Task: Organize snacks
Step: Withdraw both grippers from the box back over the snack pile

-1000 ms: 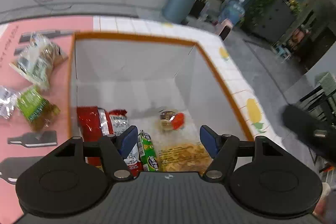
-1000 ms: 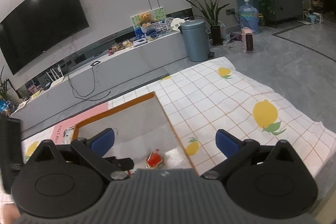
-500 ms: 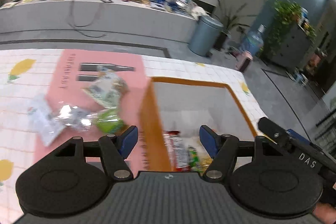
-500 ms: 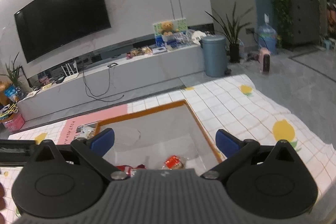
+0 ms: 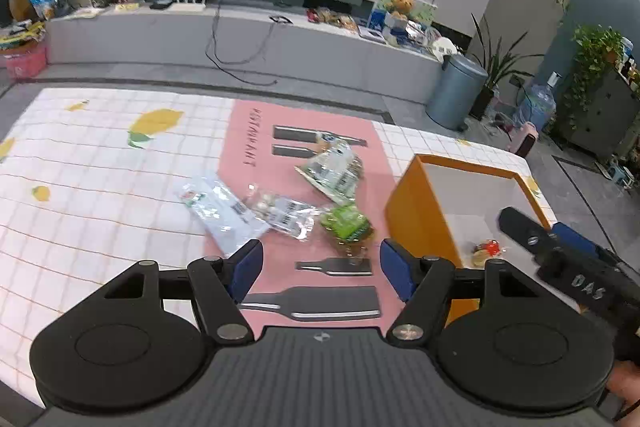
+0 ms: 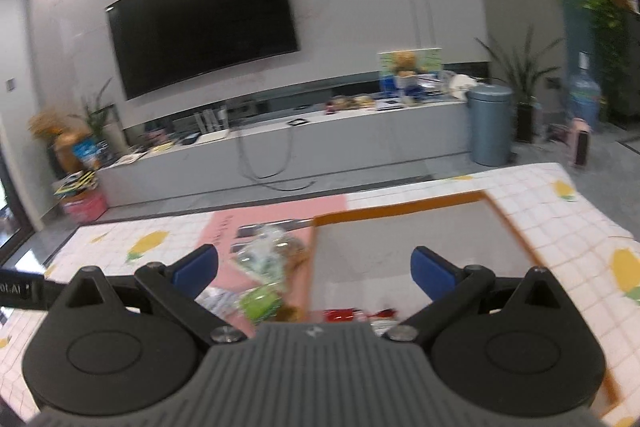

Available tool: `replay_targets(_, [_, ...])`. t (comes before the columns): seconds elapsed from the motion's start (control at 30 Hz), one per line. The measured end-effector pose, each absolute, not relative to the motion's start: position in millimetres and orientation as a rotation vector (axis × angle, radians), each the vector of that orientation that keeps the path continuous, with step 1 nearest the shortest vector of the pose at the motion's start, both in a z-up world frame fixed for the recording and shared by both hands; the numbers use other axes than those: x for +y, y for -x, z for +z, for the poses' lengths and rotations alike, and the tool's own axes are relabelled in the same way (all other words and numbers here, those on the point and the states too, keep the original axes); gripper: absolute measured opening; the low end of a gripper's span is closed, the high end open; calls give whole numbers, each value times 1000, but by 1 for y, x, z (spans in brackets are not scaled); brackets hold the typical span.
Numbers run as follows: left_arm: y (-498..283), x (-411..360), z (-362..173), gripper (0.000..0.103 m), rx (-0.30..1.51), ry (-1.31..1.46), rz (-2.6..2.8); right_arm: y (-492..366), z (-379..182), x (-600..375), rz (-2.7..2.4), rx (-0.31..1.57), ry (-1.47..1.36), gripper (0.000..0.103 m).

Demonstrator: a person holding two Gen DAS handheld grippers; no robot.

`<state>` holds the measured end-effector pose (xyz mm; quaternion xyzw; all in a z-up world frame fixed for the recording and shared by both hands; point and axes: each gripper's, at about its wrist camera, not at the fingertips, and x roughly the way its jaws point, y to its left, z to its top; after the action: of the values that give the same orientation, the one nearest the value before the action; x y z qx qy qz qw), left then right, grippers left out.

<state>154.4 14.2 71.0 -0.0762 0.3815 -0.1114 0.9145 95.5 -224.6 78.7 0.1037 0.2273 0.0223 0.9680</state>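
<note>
Left claw [image 5: 320,263] is held wide and empty, with the green snack packet [image 5: 347,223] just ahead between its fingers, lined up for pickup; right claw [image 6: 314,267], likewise wide, is poised over the orange box [image 6: 400,215].

Right wrist view blurred throughout — we cannot read print on green packet [image 6: 259,303] or red wrapper [image 6: 340,314]; both cut by gripper body. Orange box [image 5: 416,223] near wall hides most of its floor; we see only small red-topped snack [image 5: 486,251]. Right gripper [image 5: 568,259] cut off at frame edge — we cannot see its jaws here.
</note>
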Motion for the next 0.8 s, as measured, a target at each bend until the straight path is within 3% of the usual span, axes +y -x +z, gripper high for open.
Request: replay_targets(0.8, [-159,73,3,79,728,222,-224,-116,19,-146,188,533,-61,100])
